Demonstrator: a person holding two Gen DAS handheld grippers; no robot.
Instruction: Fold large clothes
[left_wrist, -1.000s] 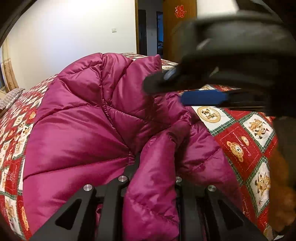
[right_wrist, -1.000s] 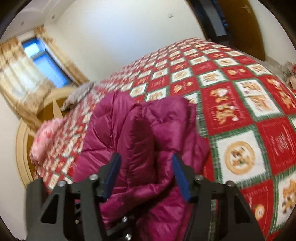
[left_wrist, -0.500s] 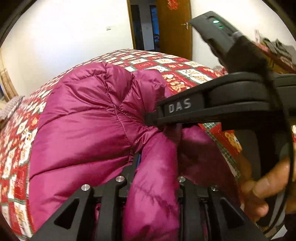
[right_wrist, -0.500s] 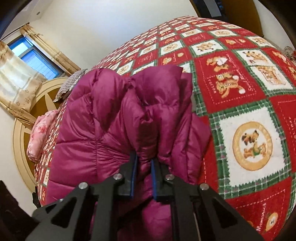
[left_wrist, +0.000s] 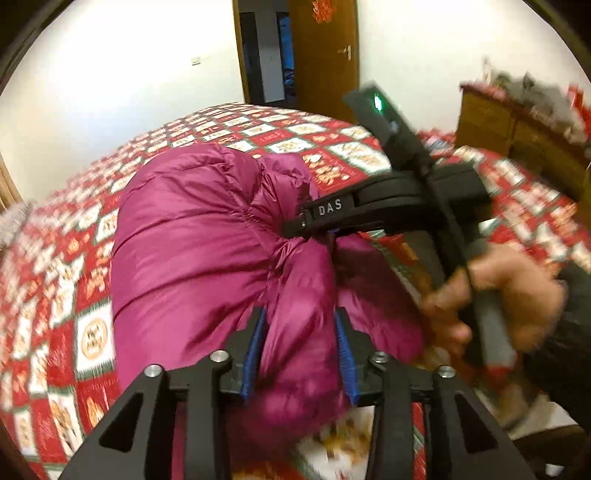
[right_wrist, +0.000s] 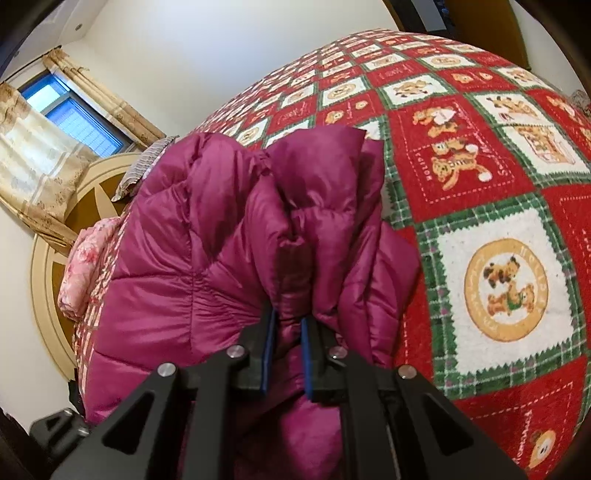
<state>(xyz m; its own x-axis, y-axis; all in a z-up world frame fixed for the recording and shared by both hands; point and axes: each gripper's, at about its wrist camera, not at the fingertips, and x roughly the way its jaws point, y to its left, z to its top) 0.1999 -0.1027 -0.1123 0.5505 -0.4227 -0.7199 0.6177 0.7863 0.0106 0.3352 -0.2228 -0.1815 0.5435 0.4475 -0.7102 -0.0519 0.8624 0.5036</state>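
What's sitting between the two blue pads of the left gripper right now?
A puffy fold of the magenta down jacket fills the gap of the left gripper, whose jaws are opening; the left wrist view shows it.

The jacket (right_wrist: 207, 280) lies bunched on the bed (right_wrist: 491, 184), with the bedspread stretching away behind it to the wall. At its near edge a fold of it sits between the fingers (right_wrist: 269, 343) of the right gripper (right_wrist: 288, 350); the left gripper (left_wrist: 301, 354) straddles another fold beside it, its jaws opening. Beyond the bed's far corner stands a door (left_wrist: 325, 55), with a dresser (left_wrist: 517, 136) to the right.
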